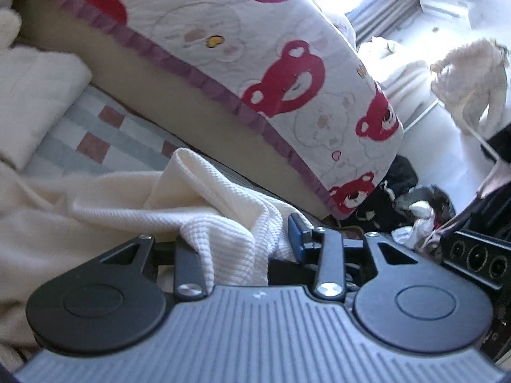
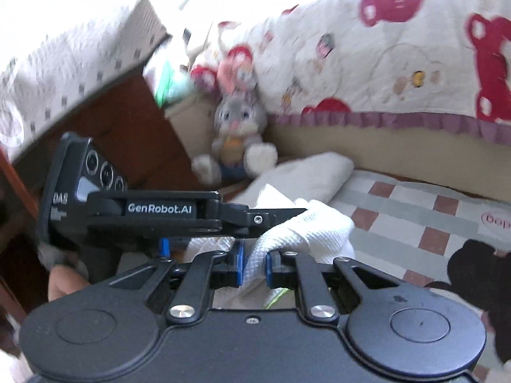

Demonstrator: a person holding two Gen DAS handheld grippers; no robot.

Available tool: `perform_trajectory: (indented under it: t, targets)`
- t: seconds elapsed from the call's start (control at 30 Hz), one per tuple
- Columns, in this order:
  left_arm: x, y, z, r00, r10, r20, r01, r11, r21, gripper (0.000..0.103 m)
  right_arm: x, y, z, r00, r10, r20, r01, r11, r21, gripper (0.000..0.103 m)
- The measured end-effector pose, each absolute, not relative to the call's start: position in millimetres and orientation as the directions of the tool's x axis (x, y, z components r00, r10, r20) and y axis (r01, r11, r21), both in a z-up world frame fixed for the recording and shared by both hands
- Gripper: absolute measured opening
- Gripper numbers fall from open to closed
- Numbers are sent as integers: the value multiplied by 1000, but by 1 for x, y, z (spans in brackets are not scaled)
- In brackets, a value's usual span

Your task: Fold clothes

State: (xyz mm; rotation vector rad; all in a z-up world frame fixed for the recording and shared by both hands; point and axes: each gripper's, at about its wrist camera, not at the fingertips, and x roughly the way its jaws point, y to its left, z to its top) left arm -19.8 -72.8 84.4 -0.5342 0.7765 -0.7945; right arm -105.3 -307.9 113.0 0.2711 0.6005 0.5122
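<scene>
- Left tool has white waffle-knit cloth bunched between its fingers; one blue pad shows, the other is hidden under fabric, so a firm clench can't be confirmed.
- Right tool is clenched on a fold of the same cloth, blue pads pressing it from both sides.
- In the right wrist view the left tool comes in from the left, its tip buried in the cloth just above the right tool.
- Cloth lies on a checked sheet on the bed, spreading left in the left wrist view.
- Bear-print quilt hangs behind.
- Plush rabbit sits by the quilt.
- Black garment at right, on the sheet.
- A thumb shows under the left tool.
</scene>
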Motion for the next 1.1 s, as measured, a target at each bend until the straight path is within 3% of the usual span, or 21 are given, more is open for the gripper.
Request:
perform_trajectory:
  t: [0.2, 0.33, 0.47, 0.6, 0.67, 0.73, 0.83, 0.97, 1.03, 1.1]
  targets:
    - [12, -110, 121, 419, -801, -427, 482, 595, -643, 36, -95, -343, 124, 756, 518, -399, -311, 822, 477, 16]
    - [49, -126, 147, 376, -843, -385, 549, 537, -640, 36, -74, -352, 160, 786, 456, -417, -296, 870, 394, 16]
    - [91, -144, 142, 371, -832, -413, 606, 554, -571, 38, -37, -357, 178, 773, 400, -492, -293, 914, 282, 15]
    - [144, -152, 76, 379, -735, -563, 540, 669, -511, 38, 31, -361, 126, 707, 233, -668, -177, 972, 152, 17]
    - [165, -155, 26, 369, -611, -700, 481, 770, -419, 38, 58, -363, 92, 705, 84, -704, -107, 994, 11, 20]
    - [171, -153, -14, 358, -515, -779, 476, 818, -322, 34, 79, -367, 58, 693, -36, -720, -55, 993, -102, 23]
    - [174, -146, -62, 340, -414, -845, 492, 844, -215, 33, 90, -380, 19, 620, 8, -785, -65, 997, -41, 23]
    - [175, -122, -78, 289, -468, -835, 473, 829, -300, 31, 74, -388, -11, 544, 117, -831, -122, 991, 60, 34]
    - [175, -117, -75, 293, -449, -844, 461, 840, -287, 29, 64, -394, -20, 563, 186, -805, -146, 981, 124, 56]
    - [172, -115, -70, 310, -429, -848, 474, 843, -253, 29, 58, -403, -28, 593, 251, -765, -153, 968, 199, 66]
